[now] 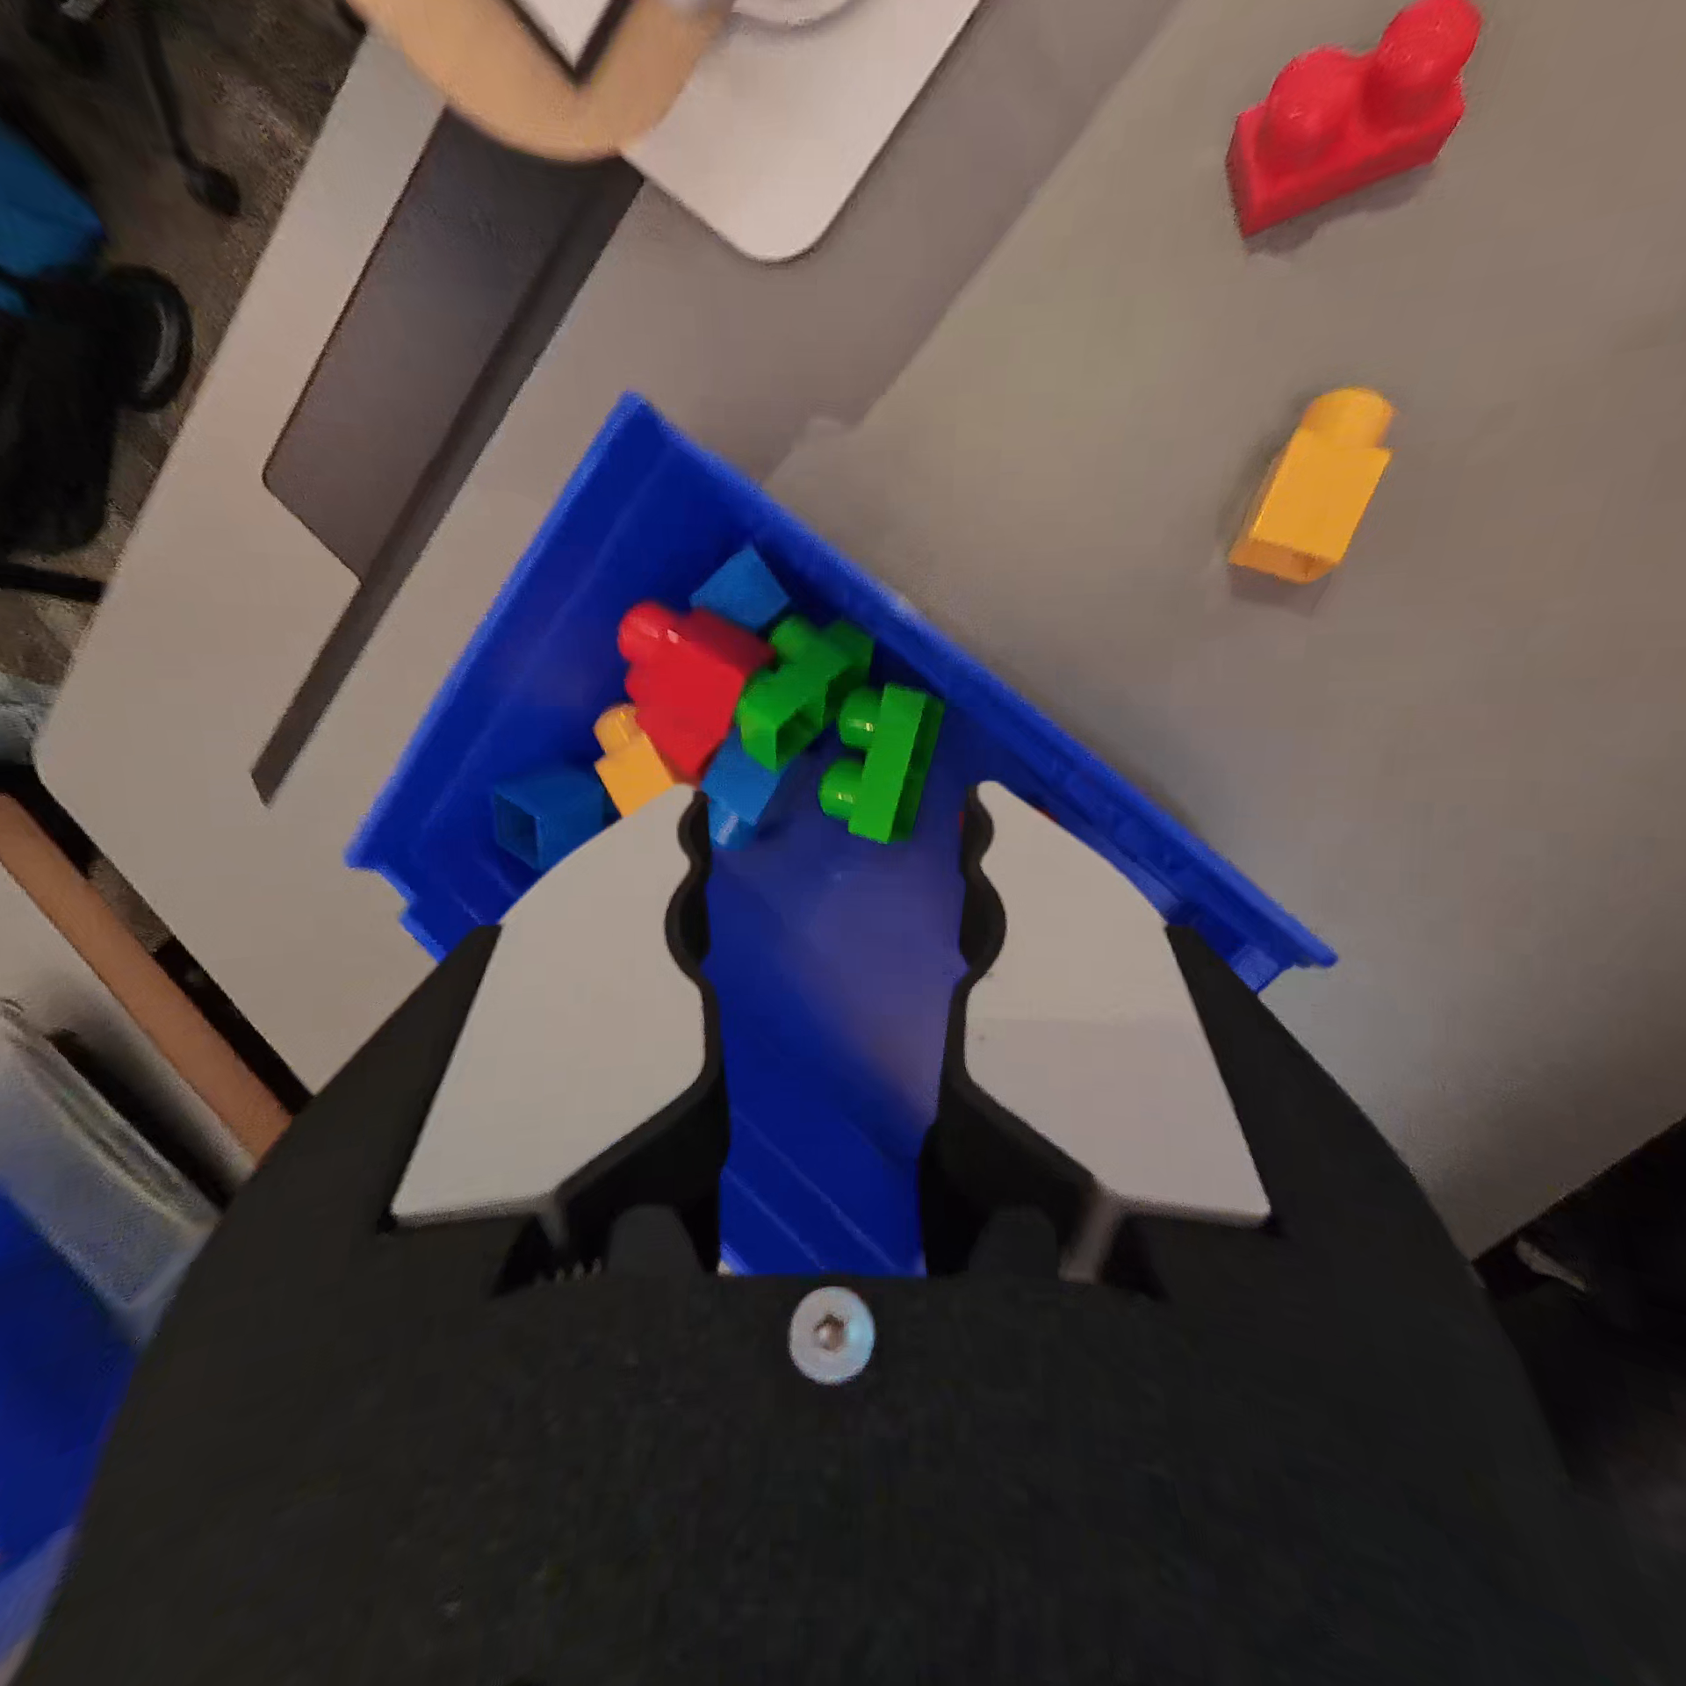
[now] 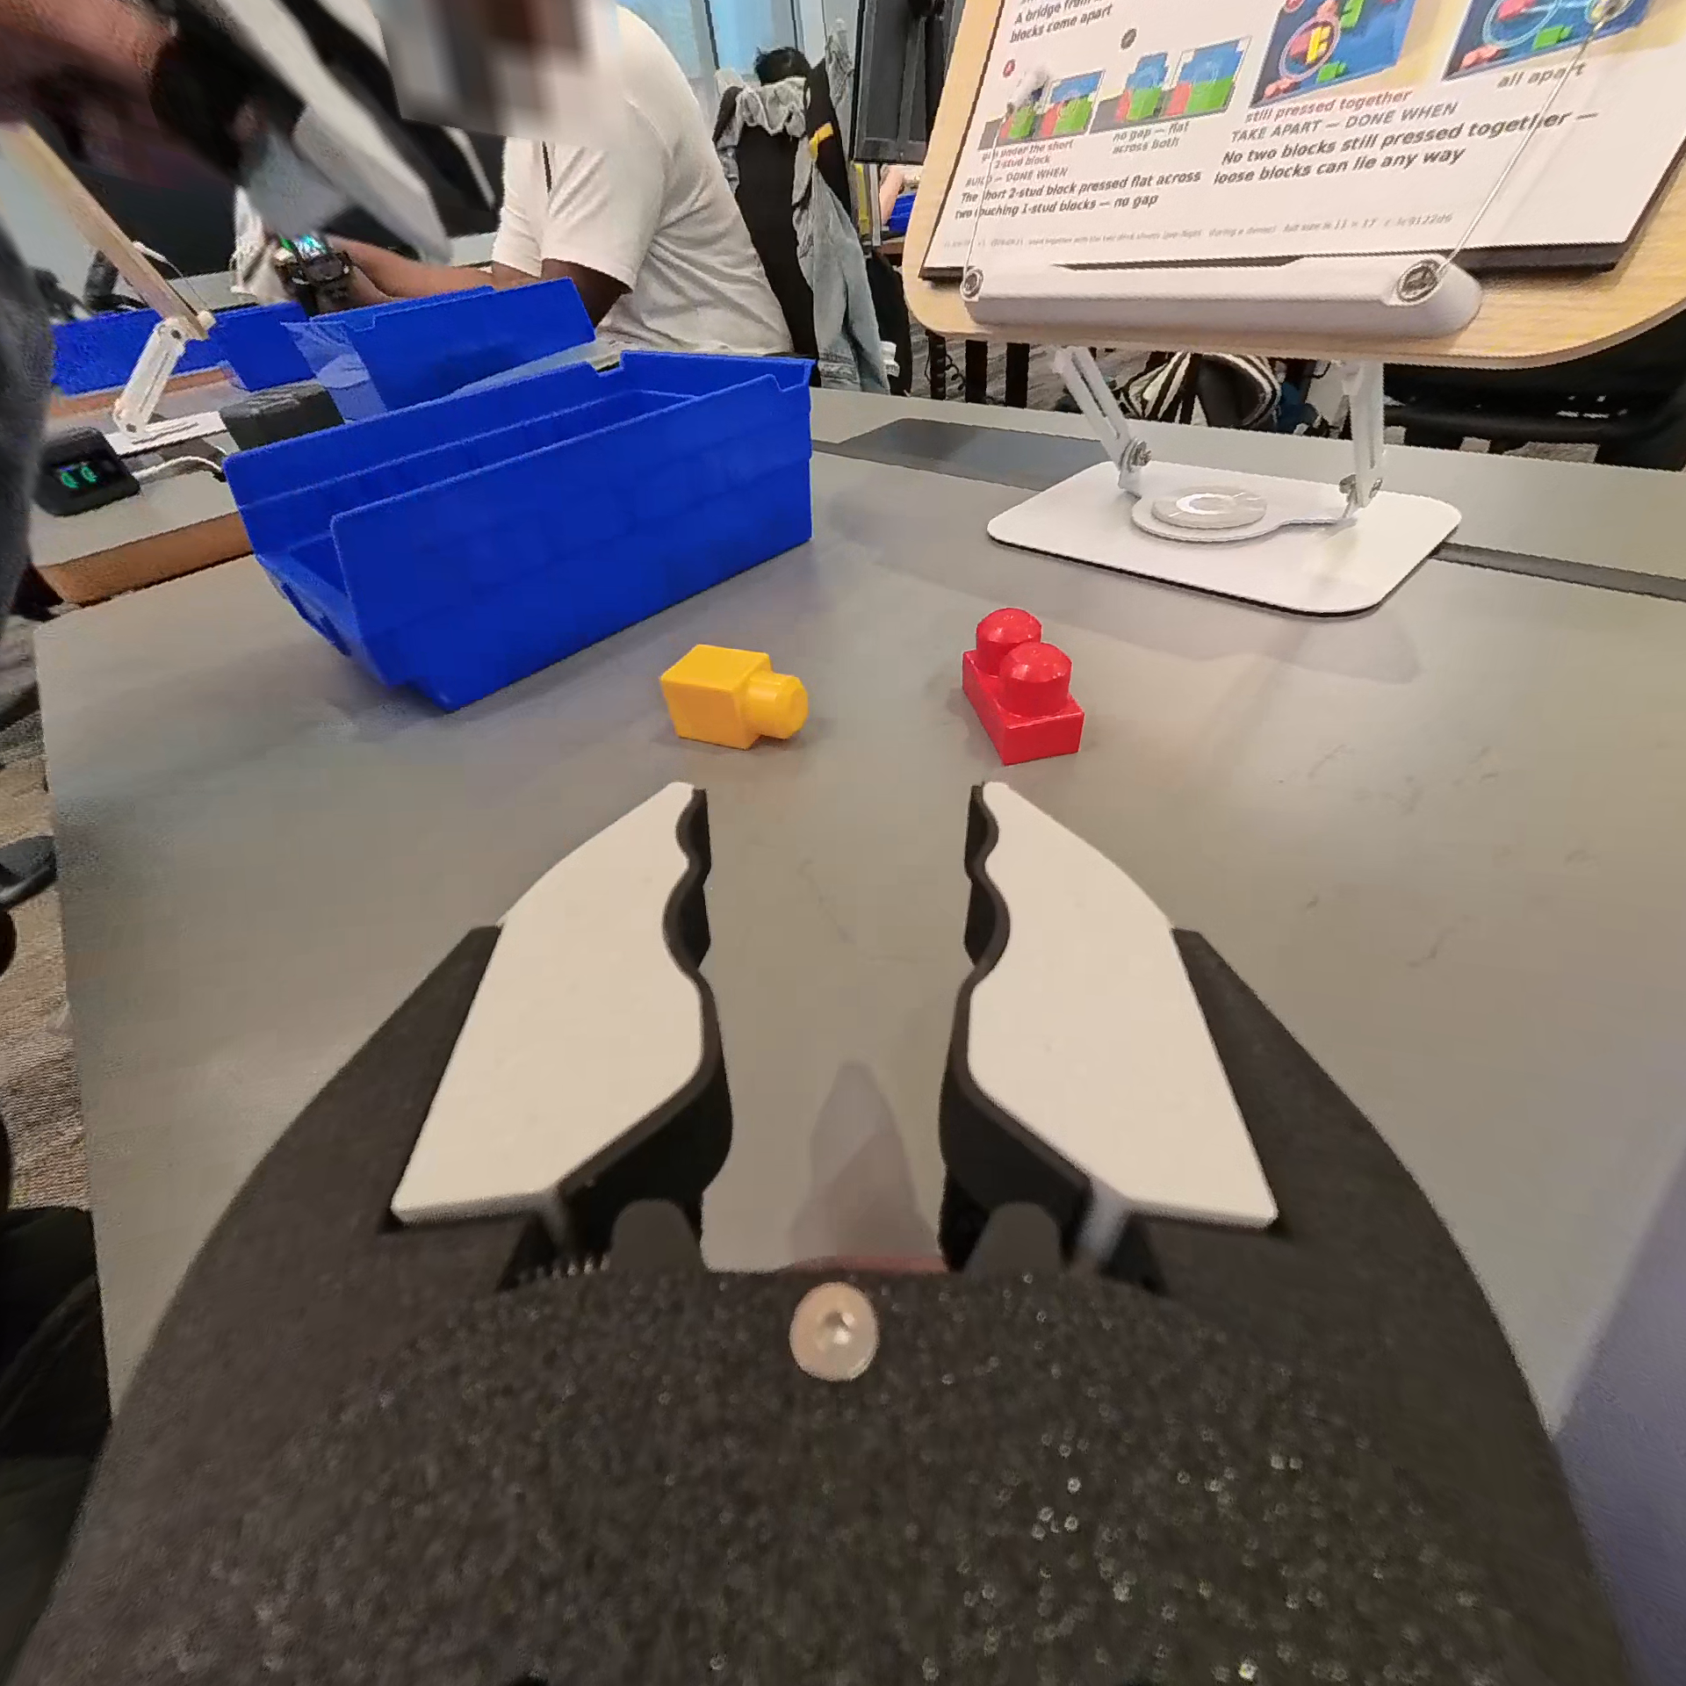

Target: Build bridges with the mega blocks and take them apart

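Left wrist view, what do you see?

— The left tool (image 1: 835, 803) hangs over a blue bin (image 1: 566, 693) in the middle of the frame. Its two fingers are wide apart and hold nothing. A pile of blocks (image 1: 730, 702) lies in the bin: red, green, blue and yellow ones, all mixed up.

— Anything outside the bin?

— Yes. A yellow block (image 1: 1314, 488) lies on its side on the grey table (image 1: 1140, 593), at the right. A red block (image 1: 1350, 119) with two bumps sits in the upper right.

— And the right wrist view?

— The right tool (image 2: 837, 803) is low over the table, fingers apart, empty too. Just past its tips, the yellow block is left of centre and the red one is right of centre. They do not touch. The bin is in the upper left. A white stand (image 2: 1222, 538) holding a picture sheet is in the upper right.
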Available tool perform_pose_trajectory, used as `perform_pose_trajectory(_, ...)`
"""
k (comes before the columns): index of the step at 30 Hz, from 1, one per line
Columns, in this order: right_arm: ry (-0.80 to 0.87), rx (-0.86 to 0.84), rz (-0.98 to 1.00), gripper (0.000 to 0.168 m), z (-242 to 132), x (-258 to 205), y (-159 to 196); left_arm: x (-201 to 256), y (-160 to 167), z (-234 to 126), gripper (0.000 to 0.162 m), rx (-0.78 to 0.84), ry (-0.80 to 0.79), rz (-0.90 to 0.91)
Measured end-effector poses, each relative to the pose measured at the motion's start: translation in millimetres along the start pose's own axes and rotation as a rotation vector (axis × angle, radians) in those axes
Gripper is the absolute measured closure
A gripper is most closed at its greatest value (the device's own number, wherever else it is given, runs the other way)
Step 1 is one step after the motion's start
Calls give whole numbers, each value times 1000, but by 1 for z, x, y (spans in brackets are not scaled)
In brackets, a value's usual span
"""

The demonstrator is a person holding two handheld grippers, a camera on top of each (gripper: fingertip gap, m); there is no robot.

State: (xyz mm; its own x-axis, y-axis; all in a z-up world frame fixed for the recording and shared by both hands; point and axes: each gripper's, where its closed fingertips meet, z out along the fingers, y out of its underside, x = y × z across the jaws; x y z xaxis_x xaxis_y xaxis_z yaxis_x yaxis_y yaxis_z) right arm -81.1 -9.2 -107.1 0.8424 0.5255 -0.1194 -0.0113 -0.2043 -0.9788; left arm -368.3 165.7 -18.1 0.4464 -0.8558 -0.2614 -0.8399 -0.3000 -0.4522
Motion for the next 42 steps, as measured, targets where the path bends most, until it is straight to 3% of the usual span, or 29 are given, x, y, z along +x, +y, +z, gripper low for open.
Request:
perform_pose_trajectory(6,-1,-16,9,115,2,1,2,0,55,38,106,20,22,-125)
perform_pose_trajectory(11,8,-16,21,115,2,3,2,-21,65,67,104,-34,-24,-65)
perform_pose_trajectory(19,8,-23,19,115,2,3,3,-102,71,92,112,-275,-159,86)
perform_pose_trajectory(26,10,-17,15,115,2,3,2,-123,87,126,114,-454,-124,24)
perform_pose_trajectory(28,10,-15,15,115,2,3,2,-120,92,135,119,-473,-104,-3)
perform_pose_trajectory(30,8,-16,15,115,2,2,2,-124,97,140,139,-490,-144,-14)
perform_pose_trajectory(31,7,-16,15,115,2,2,2,-124,99,141,152,-498,-158,-16)
perform_pose_trajectory(37,6,-11,13,115,1,2,1,-106,96,117,155,-387,-206,-103)
perform_pose_trajectory(42,3,-7,15,115,1,2,1,-57,57,39,156,-22,-284,-272)
